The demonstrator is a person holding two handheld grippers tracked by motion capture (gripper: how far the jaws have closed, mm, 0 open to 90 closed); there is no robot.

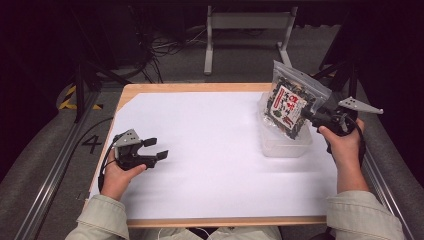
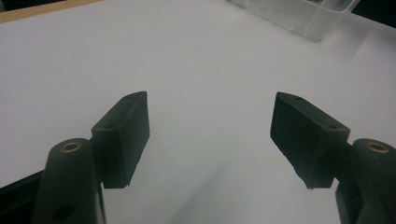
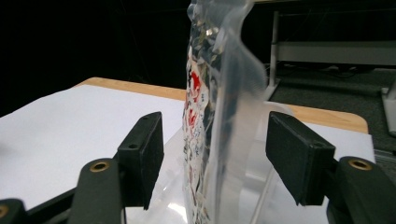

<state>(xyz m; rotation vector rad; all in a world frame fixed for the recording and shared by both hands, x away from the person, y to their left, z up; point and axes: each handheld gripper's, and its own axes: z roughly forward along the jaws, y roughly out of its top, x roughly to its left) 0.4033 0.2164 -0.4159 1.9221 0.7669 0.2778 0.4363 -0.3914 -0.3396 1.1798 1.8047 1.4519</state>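
A clear snack bag (image 1: 290, 102) with dark contents and a red-and-white label stands upright in a clear plastic container (image 1: 285, 145) at the table's right. My right gripper (image 1: 307, 116) is at the bag's right side. In the right gripper view the bag (image 3: 210, 93) hangs edge-on between the two pads, and neither pad presses on it; my right gripper (image 3: 215, 154) is open. My left gripper (image 1: 156, 149) rests low over the white sheet at the left. Its jaws (image 2: 210, 135) stand wide apart with nothing between them.
A white sheet (image 1: 210, 150) covers most of the wooden table (image 1: 200, 87). The clear container's corner (image 2: 303, 14) shows far off in the left gripper view. Beyond the table lie a grey floor, cables and a white frame (image 1: 247, 22).
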